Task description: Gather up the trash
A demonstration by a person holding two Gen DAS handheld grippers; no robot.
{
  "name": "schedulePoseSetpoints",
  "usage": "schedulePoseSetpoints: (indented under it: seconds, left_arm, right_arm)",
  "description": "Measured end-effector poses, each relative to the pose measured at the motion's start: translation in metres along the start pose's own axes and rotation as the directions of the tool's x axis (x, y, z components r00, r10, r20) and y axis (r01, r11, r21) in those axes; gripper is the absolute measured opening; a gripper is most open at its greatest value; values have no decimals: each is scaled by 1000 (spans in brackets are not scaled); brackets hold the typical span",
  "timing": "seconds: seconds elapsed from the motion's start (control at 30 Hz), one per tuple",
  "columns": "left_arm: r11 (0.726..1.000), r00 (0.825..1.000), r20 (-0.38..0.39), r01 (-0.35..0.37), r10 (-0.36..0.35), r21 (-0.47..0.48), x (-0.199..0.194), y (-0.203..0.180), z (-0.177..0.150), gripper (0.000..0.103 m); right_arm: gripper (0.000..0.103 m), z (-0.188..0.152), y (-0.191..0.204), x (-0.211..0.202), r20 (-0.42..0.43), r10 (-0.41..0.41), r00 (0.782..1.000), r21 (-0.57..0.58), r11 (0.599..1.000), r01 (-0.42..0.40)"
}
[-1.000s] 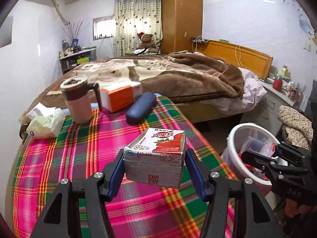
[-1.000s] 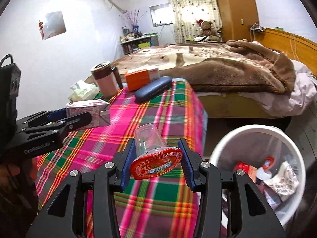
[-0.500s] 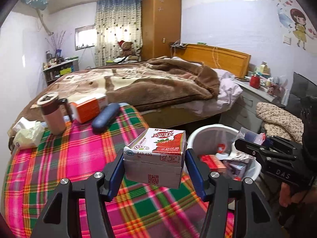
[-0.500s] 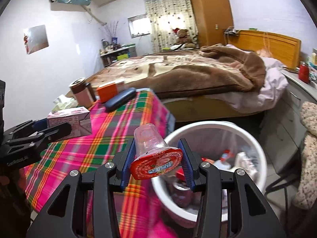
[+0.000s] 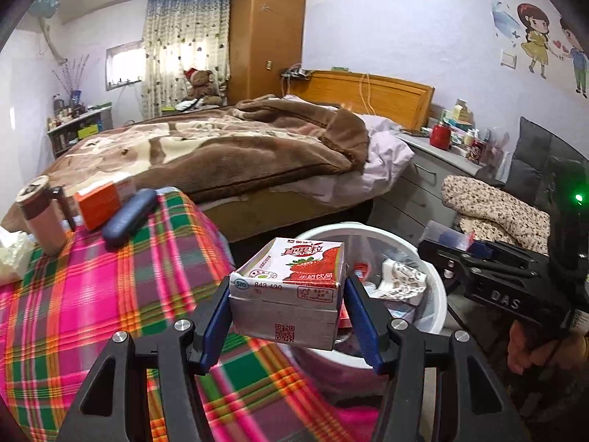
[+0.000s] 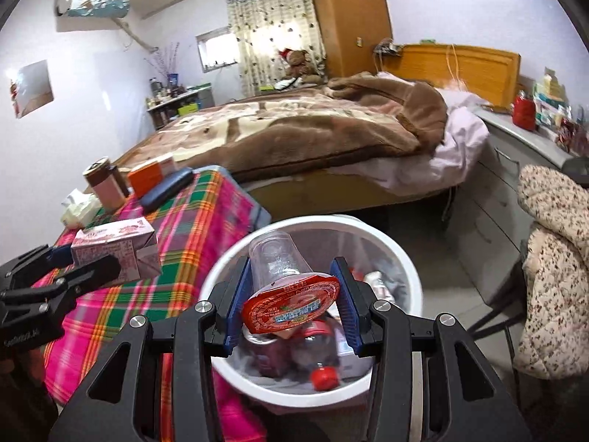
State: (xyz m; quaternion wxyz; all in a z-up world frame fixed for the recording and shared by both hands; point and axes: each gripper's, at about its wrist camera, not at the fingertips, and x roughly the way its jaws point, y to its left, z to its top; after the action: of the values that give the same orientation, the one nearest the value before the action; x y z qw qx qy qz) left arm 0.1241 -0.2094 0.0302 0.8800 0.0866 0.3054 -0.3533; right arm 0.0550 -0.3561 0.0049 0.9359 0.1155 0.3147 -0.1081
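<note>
My left gripper [image 5: 286, 316] is clamped on a strawberry drink carton [image 5: 289, 291], its blue pads pressed against both side walls, the printed top facing up and a code square showing on the near face. In my left view the carton hangs over the seam where the plaid tablecloth [image 5: 92, 294] ends and the white trash bin [image 5: 434, 316] begins; the bin's rim curves off toward three o'clock of the carton, with crumpled paper and wrappers visible inside. My right gripper [image 6: 291, 302] is closed on a clear plastic cup [image 6: 279, 258] with a red foil lid [image 6: 291, 304], the cup lying on its side with the lid toward the camera and its clear base pointing away. In my right view the cup sits directly above the bin's open mouth, with a red bottle cap and bottles beneath it toward six o'clock. The left gripper and its carton appear there at nine o'clock, over the tablecloth edge. Farther back on the table, around ten o'clock, stand a lidded mug [image 6: 105, 184], an orange box [image 6: 147, 178] and a dark blue case [image 6: 167, 189], close together. A bed with a brown blanket [image 6: 294, 129] fills twelve o'clock.
</note>
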Motion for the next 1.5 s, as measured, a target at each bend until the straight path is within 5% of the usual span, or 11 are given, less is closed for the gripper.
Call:
schedulePoseSetpoints:
  seconds: [0.43,0.73,0.8,0.87,1.5]
  left_arm:
    - [999,999,-41,11,-9,50,47,-40,-2,60]
    - [1000,996,-91,21,-23,-22,77,-33,-2,61]
    - [998,994,-101,36,-40,-45,80,-29,-2,69]
    - [999,995,-93,24,-28,-43,79,-27,-3,70]
    - [996,999,-29,-30,28,-82,28,-16,-10,75]
  right_arm:
    - [45,-3,-31,24,-65,-55,996,38,998,57]
    - [46,-1,-36,42,-111,-50,993,34,998,54]
    - [50,-2,-37,44,-125,-51,991,43,997,57]
    - [68,-3,-38,44,-123,-51,991,51,997,57]
    - [68,-11,-15,3,-43,-29,999,48,998,31]
